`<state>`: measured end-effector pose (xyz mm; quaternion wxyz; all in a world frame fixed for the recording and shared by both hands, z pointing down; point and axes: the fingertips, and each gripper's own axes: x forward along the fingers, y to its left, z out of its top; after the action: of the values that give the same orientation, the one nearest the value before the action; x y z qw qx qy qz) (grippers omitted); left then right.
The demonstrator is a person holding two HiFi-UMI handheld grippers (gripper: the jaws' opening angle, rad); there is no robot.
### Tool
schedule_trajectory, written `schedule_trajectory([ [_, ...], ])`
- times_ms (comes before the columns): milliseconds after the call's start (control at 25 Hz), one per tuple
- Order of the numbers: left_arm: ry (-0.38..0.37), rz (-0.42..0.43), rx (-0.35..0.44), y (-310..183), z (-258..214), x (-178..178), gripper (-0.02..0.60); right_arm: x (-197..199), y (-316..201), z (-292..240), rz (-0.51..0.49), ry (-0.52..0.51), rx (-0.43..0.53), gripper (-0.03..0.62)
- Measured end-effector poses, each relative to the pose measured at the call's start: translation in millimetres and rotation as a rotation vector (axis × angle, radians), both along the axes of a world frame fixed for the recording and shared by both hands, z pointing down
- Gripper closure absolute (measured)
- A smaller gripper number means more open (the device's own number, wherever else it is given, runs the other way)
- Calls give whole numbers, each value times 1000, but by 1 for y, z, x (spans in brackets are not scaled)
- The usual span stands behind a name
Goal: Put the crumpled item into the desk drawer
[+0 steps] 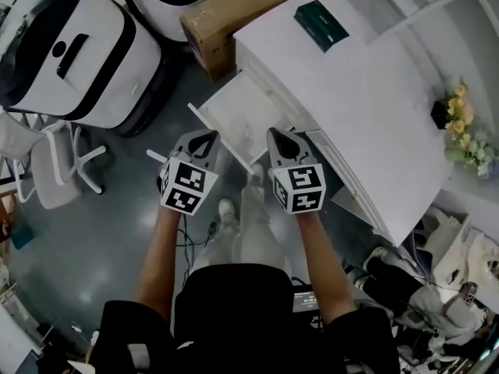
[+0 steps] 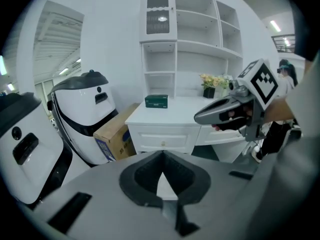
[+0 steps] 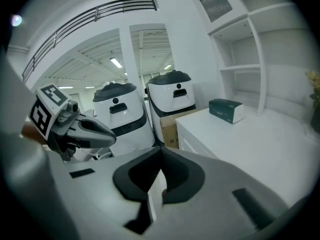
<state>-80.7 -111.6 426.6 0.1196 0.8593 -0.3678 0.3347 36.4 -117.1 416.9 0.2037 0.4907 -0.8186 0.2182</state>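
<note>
In the head view the white desk (image 1: 366, 107) has one drawer (image 1: 234, 119) pulled out toward me, its inside white. I cannot make out a crumpled item in the drawer or in either gripper. My left gripper (image 1: 204, 135) hangs over the drawer's near left corner, and my right gripper (image 1: 279, 135) is beside it at the drawer's near right corner. Both point toward the desk. In the left gripper view my left gripper (image 2: 162, 154) is shut with nothing between its jaws. In the right gripper view my right gripper (image 3: 160, 149) also looks shut and empty.
A green box (image 1: 321, 23) lies on the desk top, and flowers (image 1: 460, 127) stand at its right end. A cardboard box (image 1: 226, 22) sits on the floor beside the desk. Large white machines (image 1: 78, 49) and a white chair (image 1: 58, 162) stand to the left. Shelves (image 2: 190, 39) rise above the desk.
</note>
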Motion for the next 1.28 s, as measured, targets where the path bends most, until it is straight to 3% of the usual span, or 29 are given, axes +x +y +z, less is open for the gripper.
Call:
schedule_trajectory([
  [400, 77, -49, 96, 33, -70, -4, 575, 0, 26, -76, 39, -47, 89, 600],
  [760, 147, -70, 204, 52, -141, -7, 575, -8, 48, -150, 37, -47, 233, 600],
  [1280, 236, -55, 371, 86, -233, -15, 575, -31, 88, -237, 16, -79, 380, 600],
])
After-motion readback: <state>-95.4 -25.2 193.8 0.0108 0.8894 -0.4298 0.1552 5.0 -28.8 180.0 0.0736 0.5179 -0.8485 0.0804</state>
